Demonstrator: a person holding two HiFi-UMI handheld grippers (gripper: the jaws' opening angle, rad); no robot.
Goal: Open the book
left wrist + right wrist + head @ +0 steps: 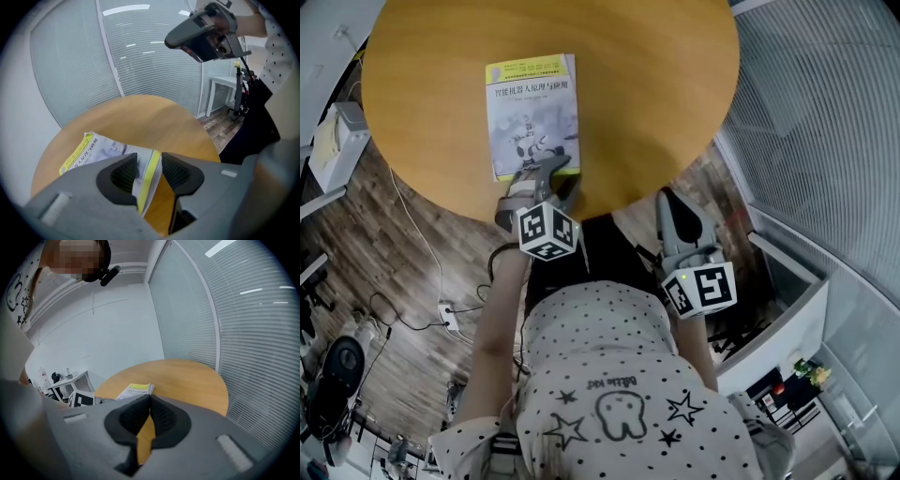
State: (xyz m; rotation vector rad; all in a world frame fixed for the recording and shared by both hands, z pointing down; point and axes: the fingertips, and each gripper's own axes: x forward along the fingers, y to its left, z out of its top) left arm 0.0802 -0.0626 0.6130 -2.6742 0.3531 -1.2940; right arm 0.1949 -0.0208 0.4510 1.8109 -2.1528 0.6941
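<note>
A closed book (532,112) with a white cover and a yellow-green band lies flat on the round wooden table (656,84), towards its near left. My left gripper (551,172) is at the book's near edge. In the left gripper view its jaws (149,171) stand open with the book's (98,150) yellow-edged corner between the pads; no pressing shows. My right gripper (668,201) hovers at the table's near rim, right of the book and apart from it. Its pads (150,404) meet at the tips, shut on nothing. The book (136,389) shows beyond them.
A glass wall with blinds (825,112) curves round the table's right side. Below the table's near rim are wood floor with cables and a power strip (445,314). A white box (337,141) stands at the left. The person's dotted shirt (619,375) fills the foreground.
</note>
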